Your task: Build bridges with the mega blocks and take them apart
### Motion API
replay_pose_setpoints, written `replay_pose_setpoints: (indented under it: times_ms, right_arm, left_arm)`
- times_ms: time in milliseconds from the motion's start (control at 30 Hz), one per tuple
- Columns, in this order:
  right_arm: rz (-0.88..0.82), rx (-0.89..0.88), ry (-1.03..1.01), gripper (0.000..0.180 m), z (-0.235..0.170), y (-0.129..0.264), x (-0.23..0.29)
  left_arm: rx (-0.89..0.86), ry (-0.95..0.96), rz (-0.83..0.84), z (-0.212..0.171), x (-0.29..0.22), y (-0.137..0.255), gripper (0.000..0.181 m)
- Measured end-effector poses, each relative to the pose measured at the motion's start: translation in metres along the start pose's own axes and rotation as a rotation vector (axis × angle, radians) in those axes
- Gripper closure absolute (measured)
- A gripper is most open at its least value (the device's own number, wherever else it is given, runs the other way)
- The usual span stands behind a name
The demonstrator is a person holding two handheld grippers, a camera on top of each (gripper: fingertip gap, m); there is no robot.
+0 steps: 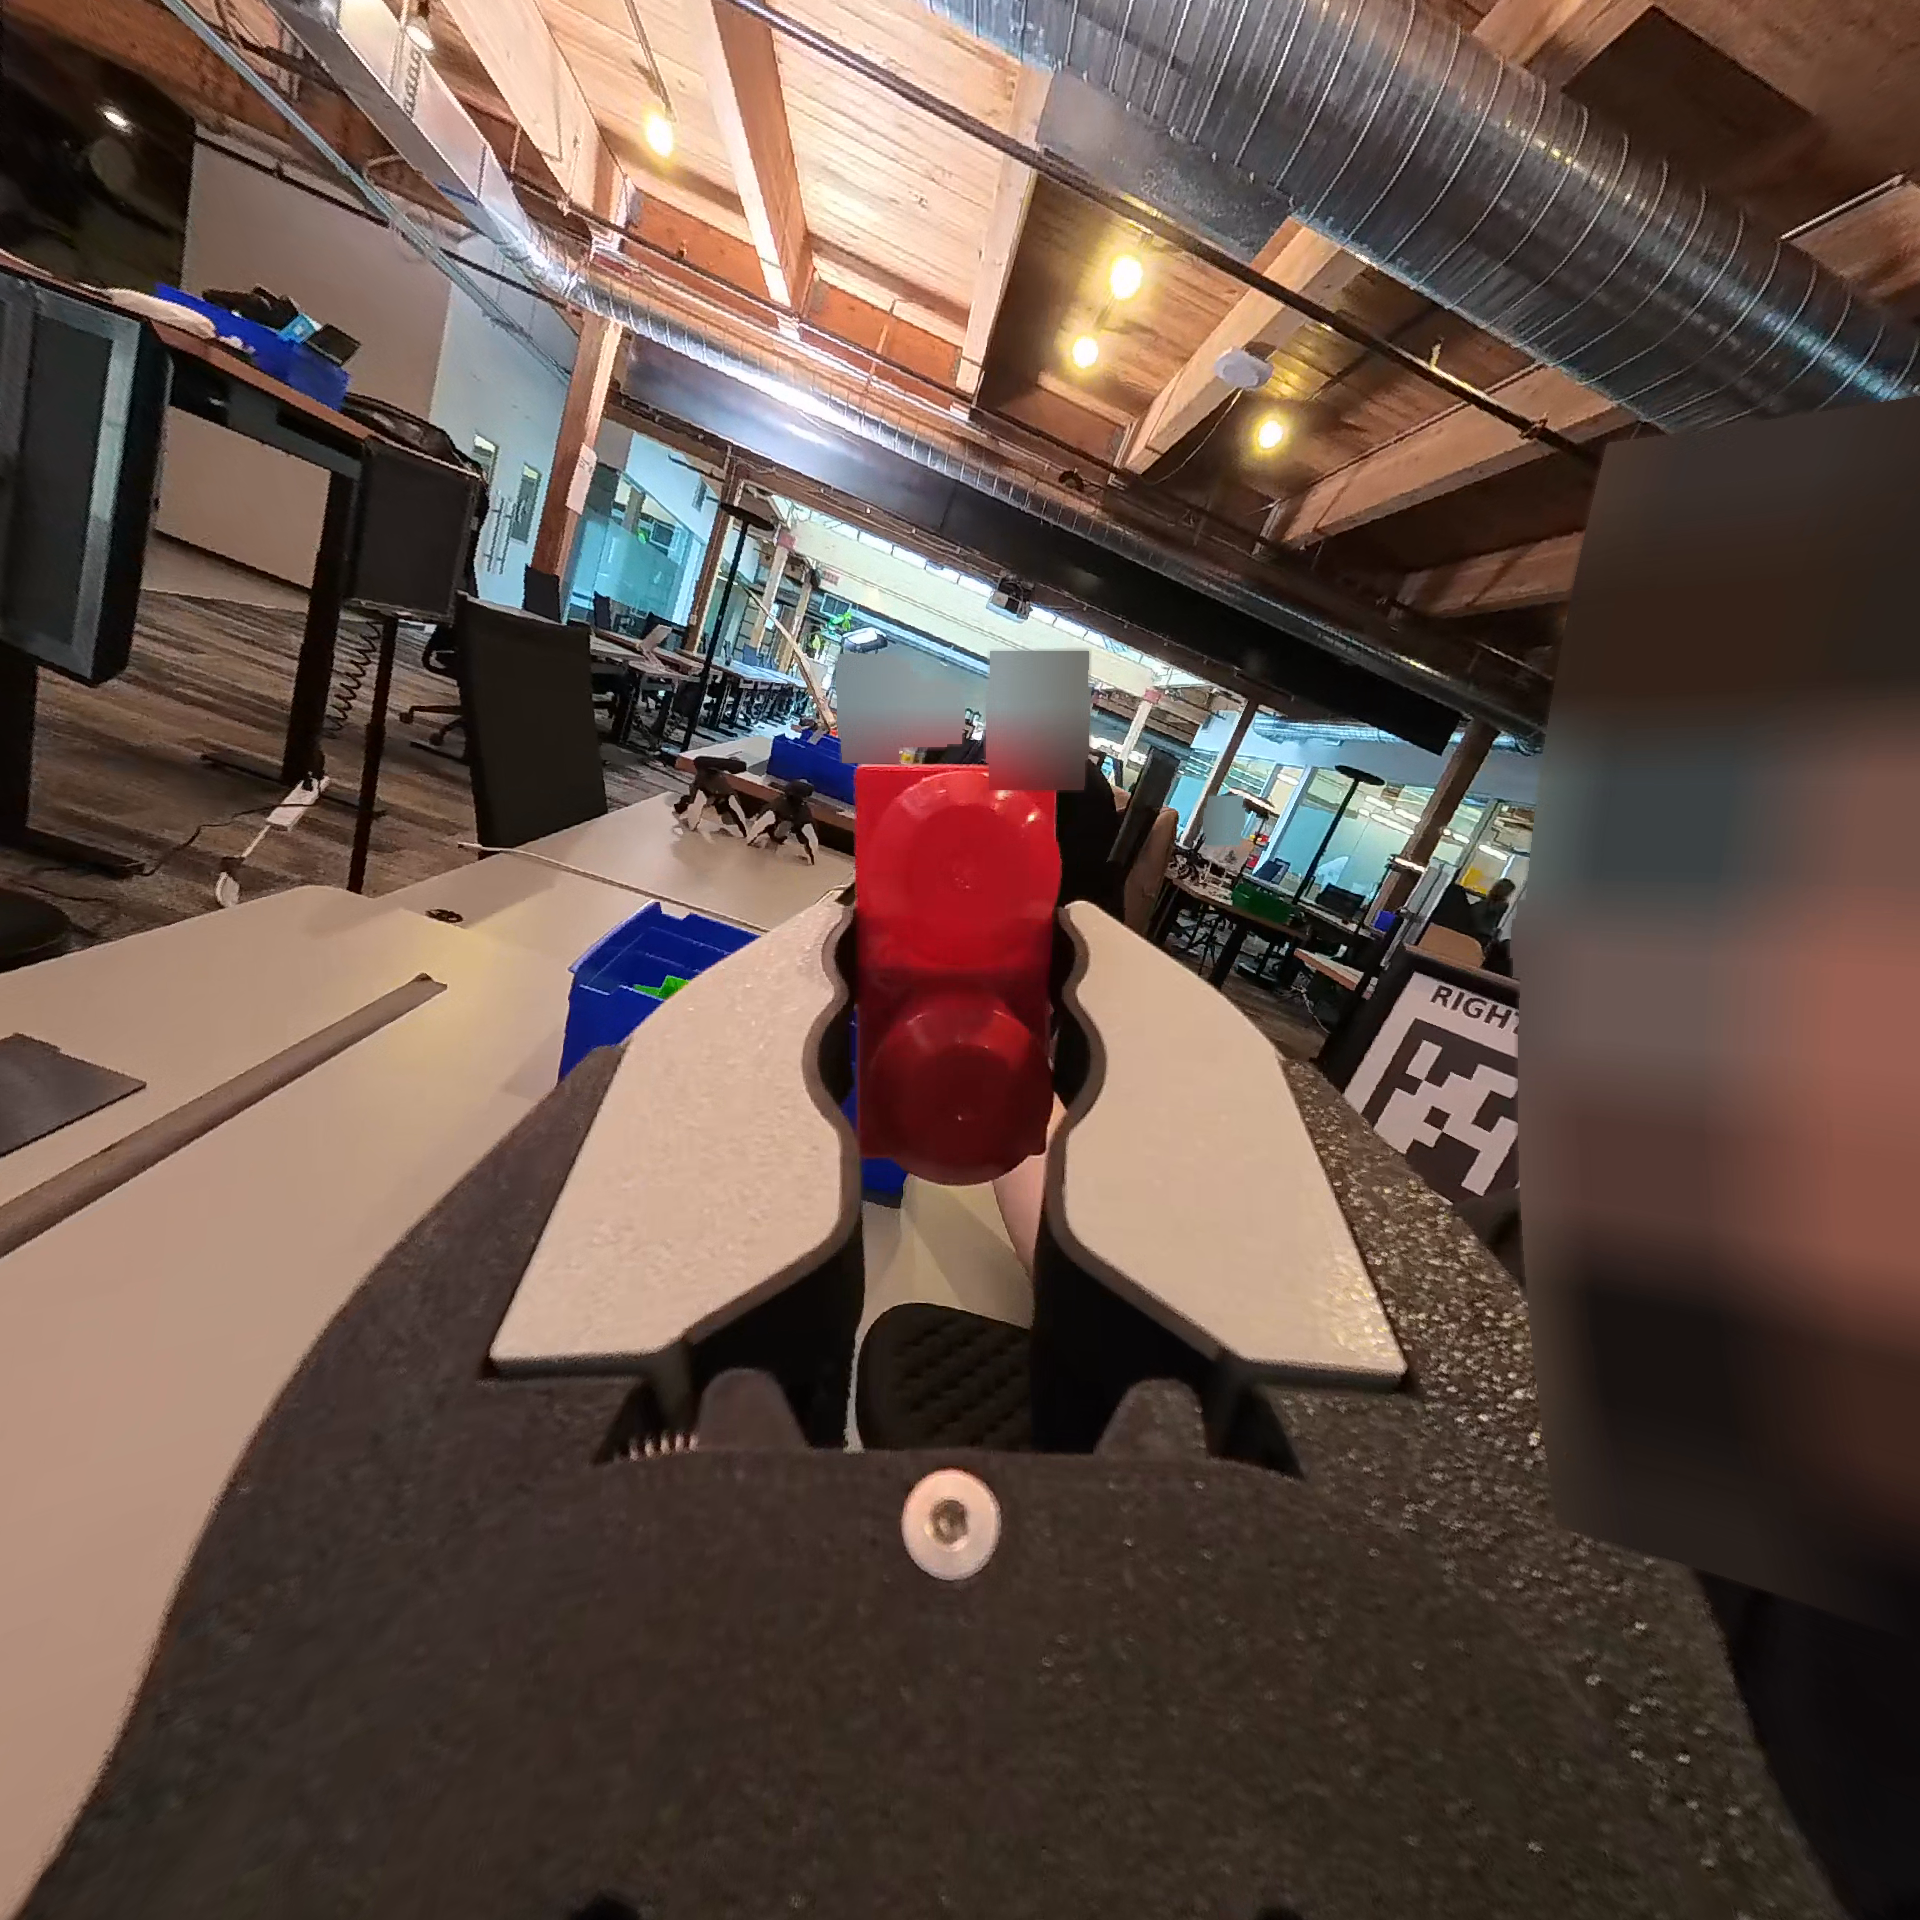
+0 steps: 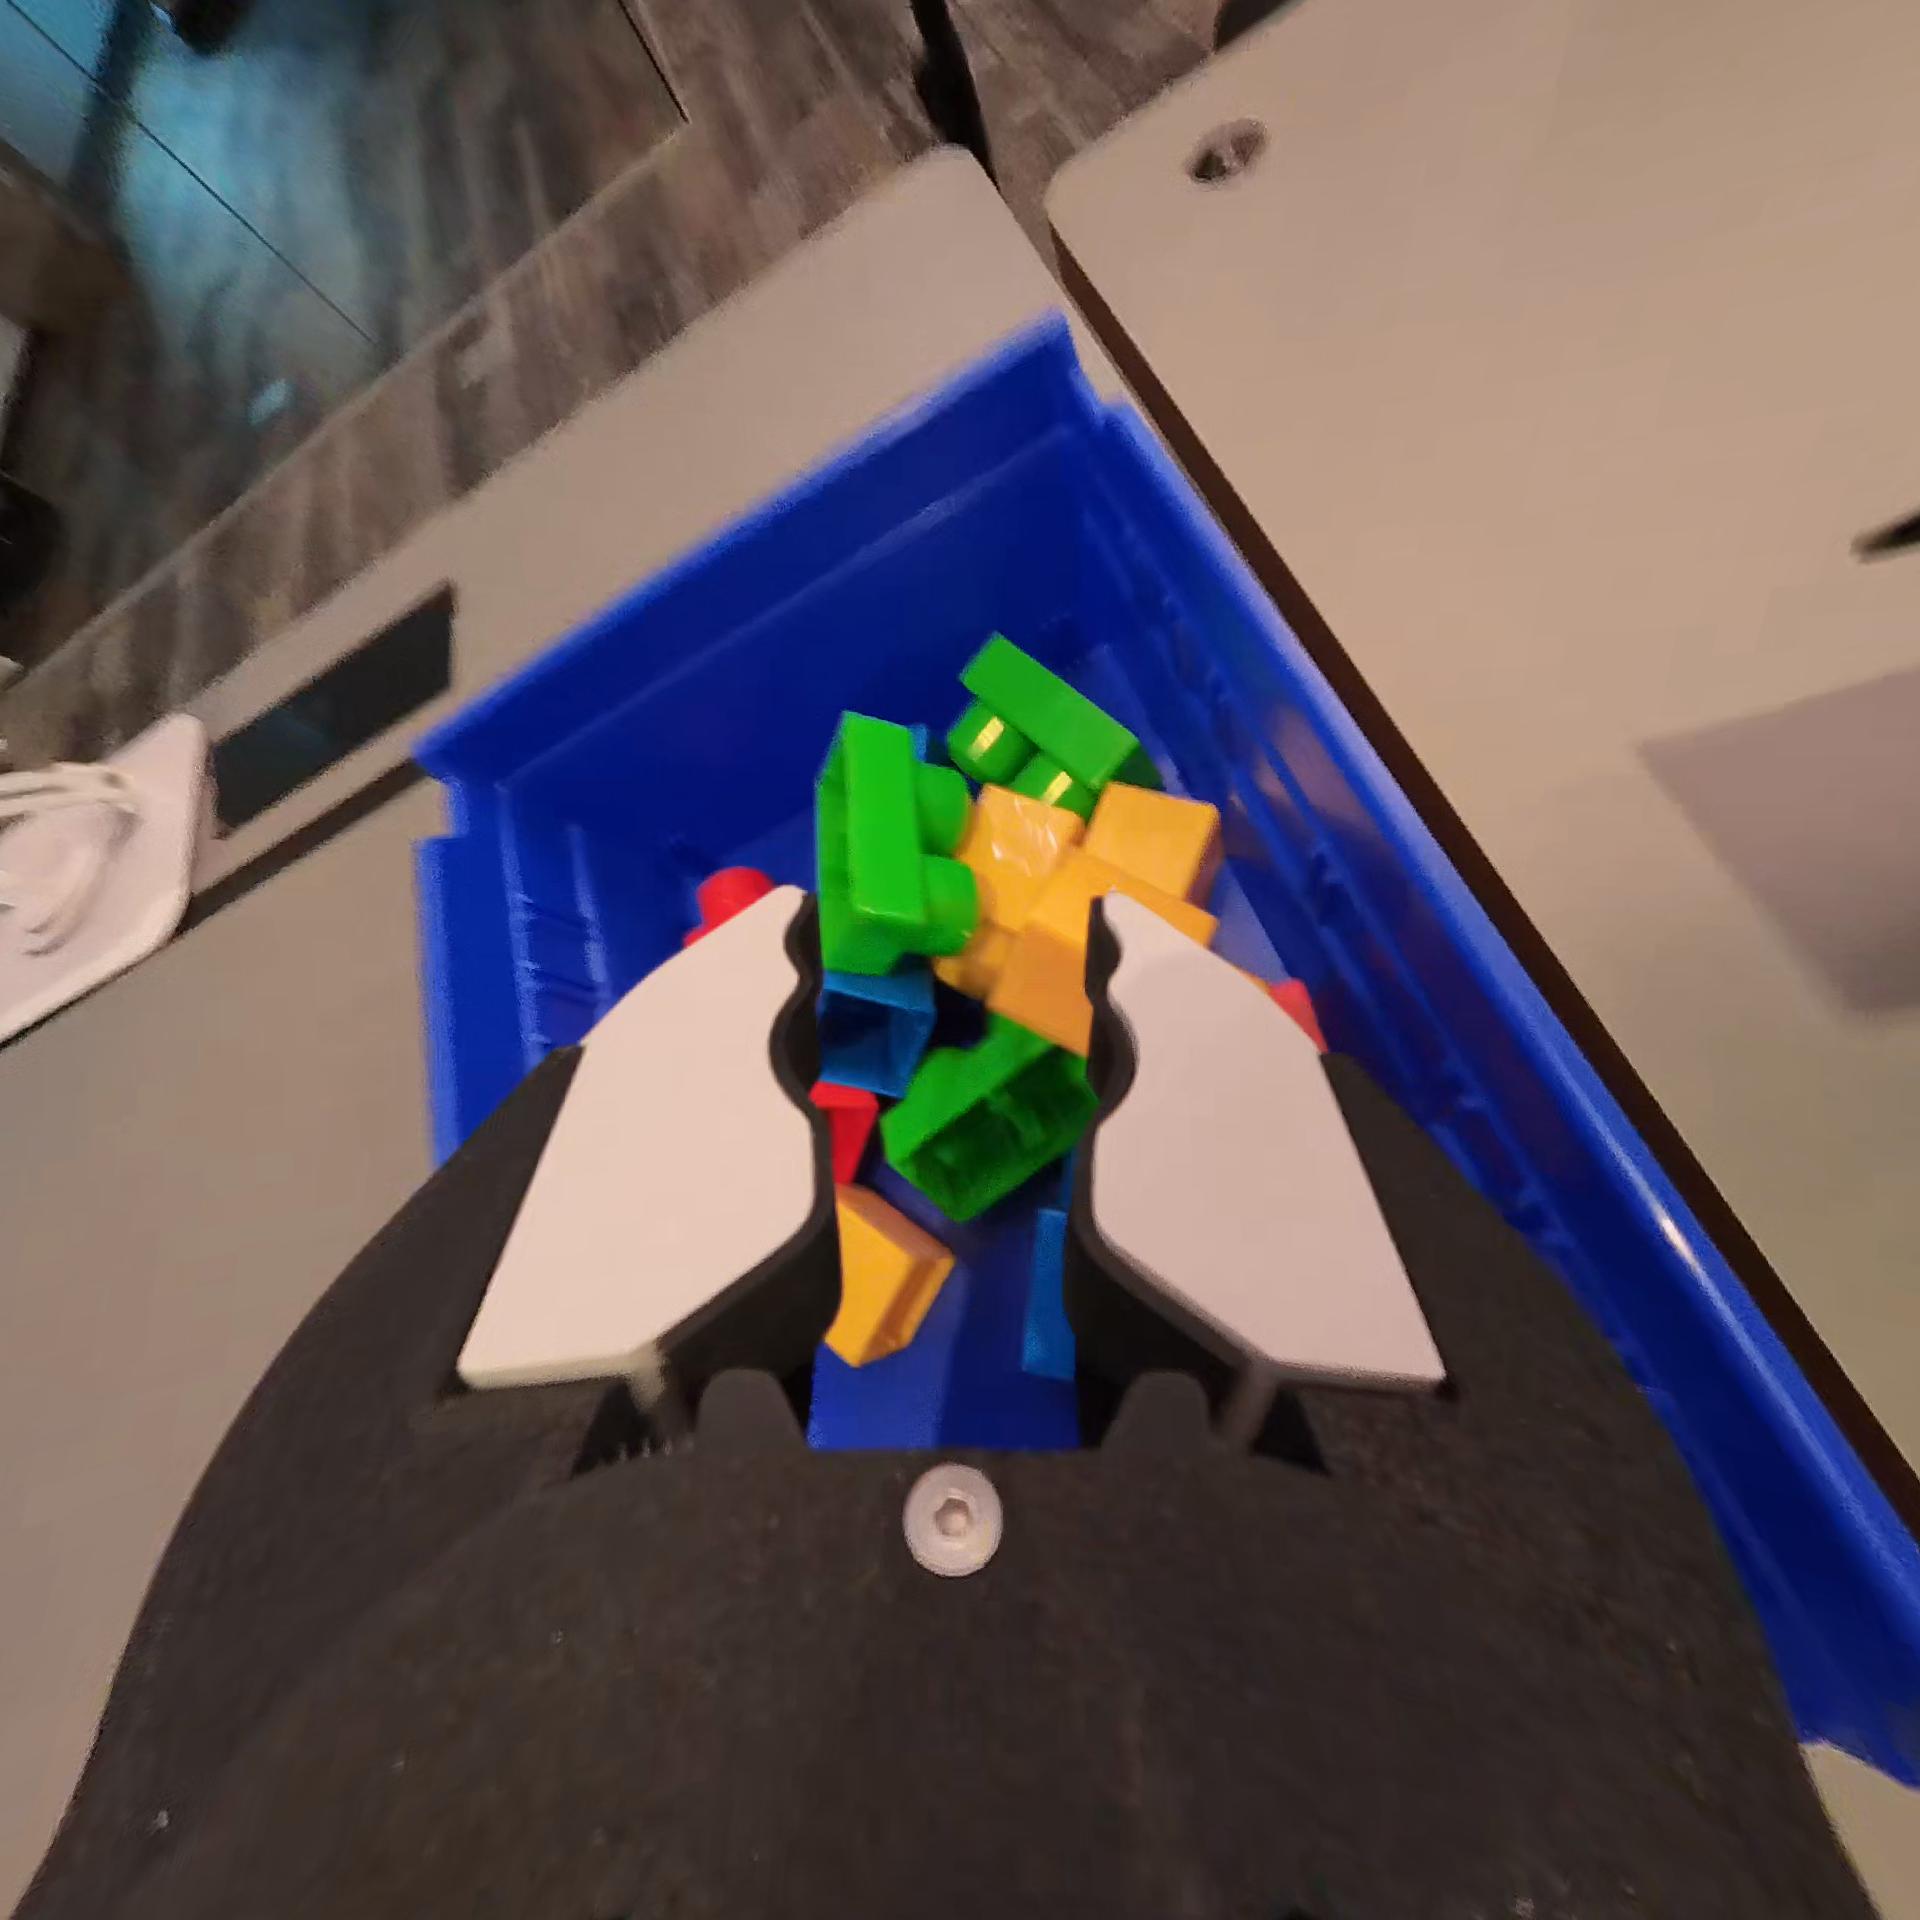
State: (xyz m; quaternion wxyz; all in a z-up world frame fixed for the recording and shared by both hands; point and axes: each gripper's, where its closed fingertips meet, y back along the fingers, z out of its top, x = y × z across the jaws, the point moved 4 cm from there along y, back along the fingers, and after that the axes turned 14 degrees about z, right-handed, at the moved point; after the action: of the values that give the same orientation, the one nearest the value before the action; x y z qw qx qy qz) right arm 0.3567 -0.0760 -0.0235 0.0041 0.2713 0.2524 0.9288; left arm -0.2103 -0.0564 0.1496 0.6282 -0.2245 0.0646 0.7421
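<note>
My left gripper (image 1: 956,925) is shut on a red mega block (image 1: 954,966) with two round studs that face the camera. It holds the block up in the air, tilted toward the ceiling. My right gripper (image 2: 948,914) is open and hangs over a blue bin (image 2: 644,748) that holds several loose blocks. A green block (image 2: 883,842) and a yellow block (image 2: 1049,935) lie between and beyond its fingers; nothing is gripped. The blue bin also shows in the left wrist view (image 1: 634,987), below and left of the red block.
Grey tabletops (image 2: 1507,364) meet at seams around the bin. A white power adapter with a cable (image 2: 94,852) lies at the left. In the left wrist view a marker tag board (image 1: 1439,1081) stands at the right, small black tripods (image 1: 748,805) on the far table. Left tips to right tips: about 55 cm.
</note>
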Motion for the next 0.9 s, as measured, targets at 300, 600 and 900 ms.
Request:
replay_pose_setpoints:
  times_ms: [300,600,900]
  right_arm:
    - [0.999,-0.361,0.471,0.127,0.042,0.065,0.271]
    - [1.443,0.059,0.677,0.102,-0.091,0.015,0.460]
    - [1.556,0.253,0.619,0.144,-0.128,-0.001,0.476]
  left_arm:
    - [-0.027,0.104,0.000,-0.004,0.010,-0.007,0.146]
    - [-0.006,0.062,0.019,-0.008,0.006,-0.012,0.146]
    - [0.029,0.014,0.031,-0.014,0.004,-0.017,0.143]
